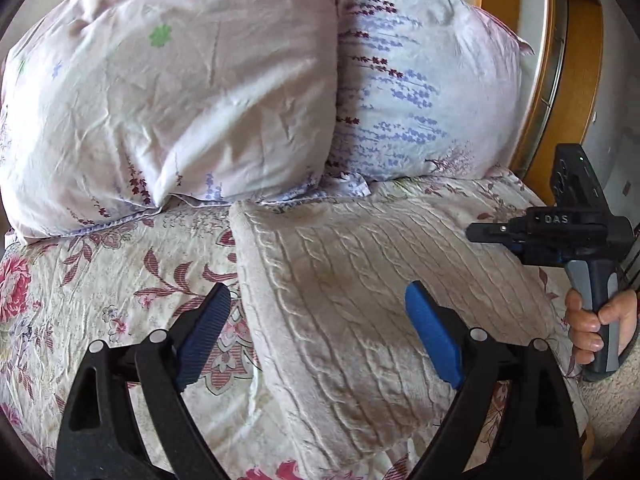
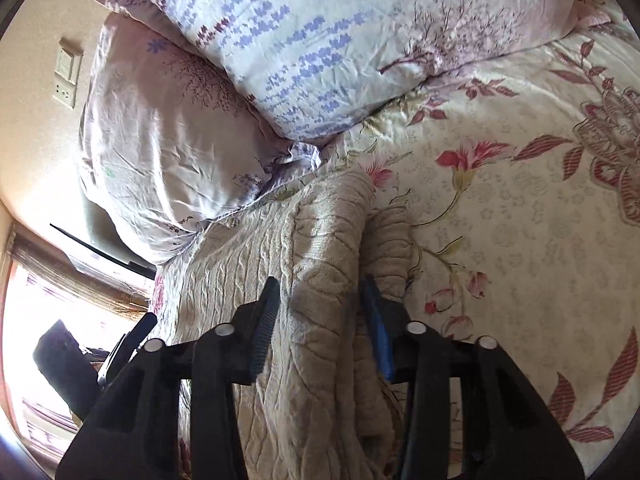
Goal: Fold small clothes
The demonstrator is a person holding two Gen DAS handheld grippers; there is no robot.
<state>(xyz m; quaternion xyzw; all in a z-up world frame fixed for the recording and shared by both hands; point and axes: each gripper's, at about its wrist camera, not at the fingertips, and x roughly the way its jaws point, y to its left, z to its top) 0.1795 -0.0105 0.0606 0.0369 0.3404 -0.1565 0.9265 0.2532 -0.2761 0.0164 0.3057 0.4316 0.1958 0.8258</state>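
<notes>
From the left wrist, the left claw (image 1: 318, 332) is spread wide and empty, hovering over the near-left edge of the folded cream knit garment (image 1: 360, 280), which lies on the bed (image 1: 120, 280) below the pillows (image 1: 180, 92). From the right wrist, the right claw (image 2: 320, 320) pinches a raised fold of the garment (image 2: 320, 280).
</notes>
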